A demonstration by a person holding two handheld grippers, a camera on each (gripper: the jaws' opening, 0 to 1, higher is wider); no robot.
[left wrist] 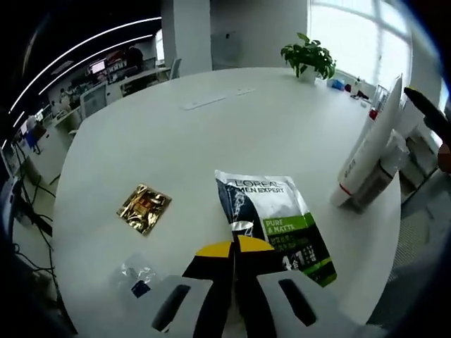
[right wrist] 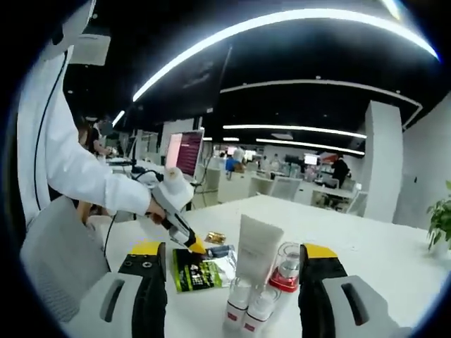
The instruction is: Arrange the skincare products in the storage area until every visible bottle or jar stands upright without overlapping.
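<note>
Left tongs (left wrist: 236, 248) pressed together at near edge of flat sachet (left wrist: 275, 222); its long axis ran straight away from my tips. Right tongs (right wrist: 232, 271) spread wide, tube (right wrist: 257, 246) and bottles (right wrist: 250, 304) upright between them, not touching.

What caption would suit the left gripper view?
Shut left gripper touching a L'Oreal sachet on a white table.

Before you, a round white worktop (left wrist: 211, 141) carries a crumpled gold foil wrapper (left wrist: 144, 208), a clear plastic scrap (left wrist: 134, 274) near you, and a potted green plant (left wrist: 309, 58) at its far edge by the window (left wrist: 359, 35).
</note>
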